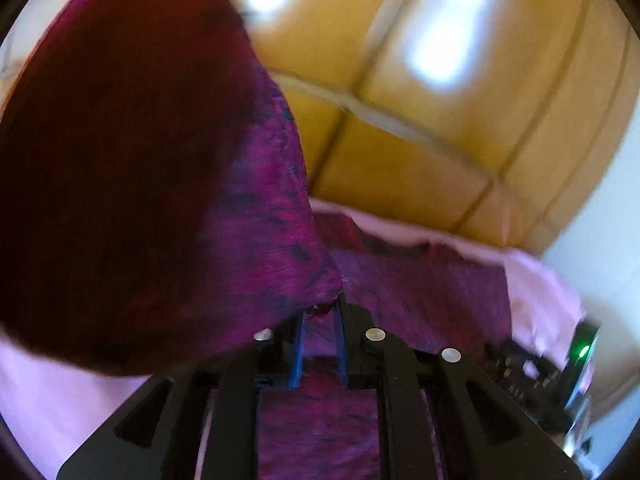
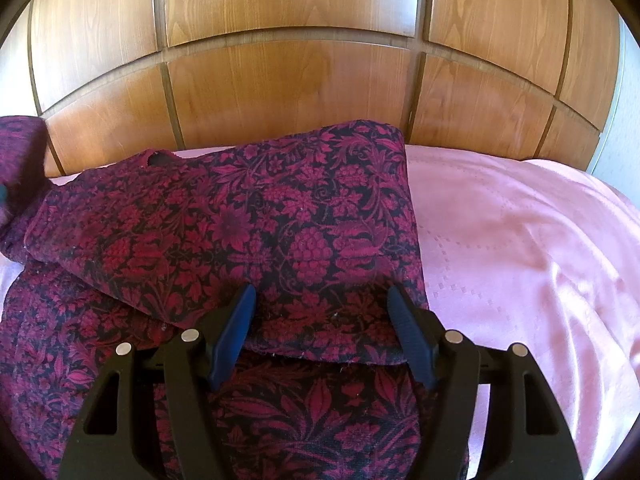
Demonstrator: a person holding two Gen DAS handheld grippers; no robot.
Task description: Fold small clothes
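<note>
The left gripper (image 1: 322, 312) has its jaws pinched nearly together on an edge of the patterned garment (image 2: 224, 232), and the cloth balloons up out of that pinch, filling the left of the blurred left wrist view like a dark red sail. In the right wrist view the same raised flap shows at the far left edge, while the rest of the garment lies on the pink bedspread (image 2: 520, 248) with one layer already folded over another, its right edge running straight down the bed, and the wooden headboard (image 2: 288, 80) stands beyond. The right gripper (image 2: 322, 320) hangs over the near part of the garment with its jaws standing wide apart and nothing between them; its fingers sit just above or on the top layer, and I cannot tell which. Now the risks. That pinch looks like it has only a thin bite of hem, so a quick swing could let the cloth slip free and drop in a heap. The raised flap could also drag the layers beneath it, skewing the neat right edge, because nothing visibly pins them down. And if the flap lands off line, a crease gets trapped under it, and the smooth bedspread may let the whole bundle slide.
</note>
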